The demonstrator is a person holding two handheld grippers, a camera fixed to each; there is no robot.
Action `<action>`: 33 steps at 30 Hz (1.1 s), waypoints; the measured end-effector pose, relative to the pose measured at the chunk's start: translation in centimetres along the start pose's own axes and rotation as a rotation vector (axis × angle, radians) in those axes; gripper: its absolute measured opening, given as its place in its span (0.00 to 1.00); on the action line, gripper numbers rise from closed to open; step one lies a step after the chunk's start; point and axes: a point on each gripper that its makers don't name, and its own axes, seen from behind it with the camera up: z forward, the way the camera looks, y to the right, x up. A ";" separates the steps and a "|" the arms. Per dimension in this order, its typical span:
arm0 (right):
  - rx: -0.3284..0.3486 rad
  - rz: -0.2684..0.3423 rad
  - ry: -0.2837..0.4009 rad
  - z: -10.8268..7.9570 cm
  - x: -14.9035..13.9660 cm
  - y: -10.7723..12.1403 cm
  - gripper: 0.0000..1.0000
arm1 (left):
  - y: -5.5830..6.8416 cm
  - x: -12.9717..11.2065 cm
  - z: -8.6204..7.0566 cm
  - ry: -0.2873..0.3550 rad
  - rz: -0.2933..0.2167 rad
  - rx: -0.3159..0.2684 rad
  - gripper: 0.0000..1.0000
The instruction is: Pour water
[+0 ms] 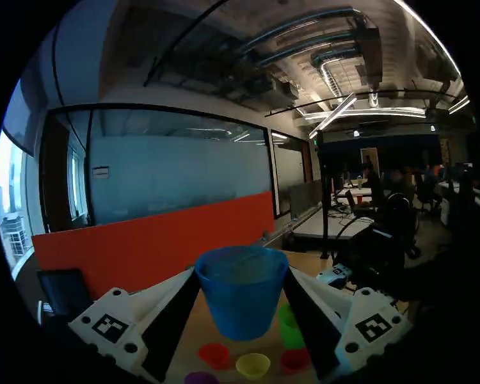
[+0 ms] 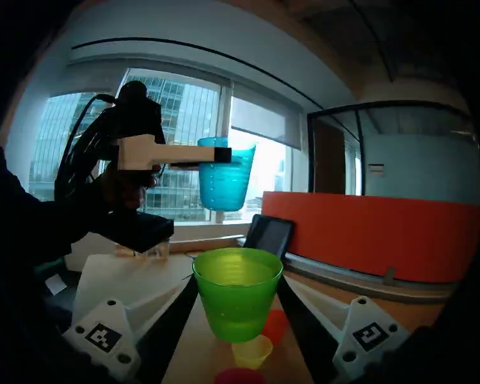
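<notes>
Pouring seems not yet begun: left gripper (image 1: pixel 240 276) pinches a raised, upright blue cup (image 1: pixel 242 304), right gripper (image 2: pixel 237 285) pinches an upright green cup (image 2: pixel 238 310).

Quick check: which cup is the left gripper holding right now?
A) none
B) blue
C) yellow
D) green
B: the left gripper clamps the blue cup from both sides; the right gripper holds the green cup.

Small cups (image 1: pixel 253 365) on table (image 1: pixel 195 333)
</notes>
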 end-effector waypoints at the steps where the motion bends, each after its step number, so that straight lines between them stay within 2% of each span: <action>1: -0.005 0.000 -0.003 -0.1 0.0 0.2 0.89 | -0.1 -0.4 -0.2 -0.005 0.001 0.002 0.87; 12: -0.070 0.000 -0.041 -1.9 -0.7 3.0 0.89 | -1.0 -4.8 -1.6 -0.063 -0.014 0.037 0.87; 18: -0.111 0.006 -0.058 -3.0 -0.8 4.6 0.89 | -1.2 -6.9 -2.1 -0.081 -0.040 0.045 0.87; 26: -0.157 0.012 -0.077 -4.4 -1.0 6.6 0.89 | -1.6 -9.2 -2.8 -0.110 -0.053 0.058 0.88; 33: -0.195 0.009 -0.098 -5.5 -1.3 8.3 0.89 | -1.8 -12.1 -3.7 -0.160 -0.057 0.063 0.88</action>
